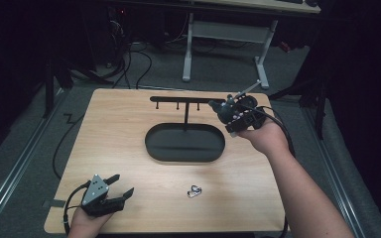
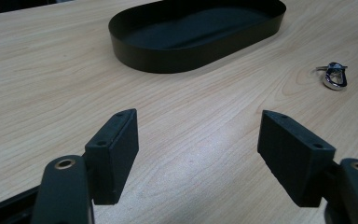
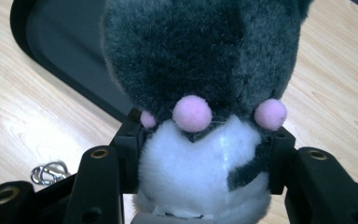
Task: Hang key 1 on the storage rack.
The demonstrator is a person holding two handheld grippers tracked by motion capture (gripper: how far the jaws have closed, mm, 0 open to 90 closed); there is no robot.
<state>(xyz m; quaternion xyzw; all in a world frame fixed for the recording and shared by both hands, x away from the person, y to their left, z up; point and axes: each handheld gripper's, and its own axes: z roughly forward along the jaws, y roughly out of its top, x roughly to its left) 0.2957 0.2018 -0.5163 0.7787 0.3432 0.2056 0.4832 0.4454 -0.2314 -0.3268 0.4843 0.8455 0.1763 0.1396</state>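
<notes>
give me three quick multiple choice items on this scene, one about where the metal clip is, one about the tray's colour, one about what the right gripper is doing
1. Where does the metal clip lie?
A. inside the tray
B. on the bare table, on the person's side of the tray
C. hanging from the rack

2. What colour is the oval tray?
A. black
B. white
C. red

3. What state is the right gripper in?
A. open and empty
B. lying on the table
C. shut on a plush toy

Answers:
1. B, the high view shows the clip on the wooden table between the tray and the near edge.
2. A, its wall and floor are black in the left gripper view.
3. C, the right gripper view shows the grey and white plush toy pinched between the jaws.
</notes>
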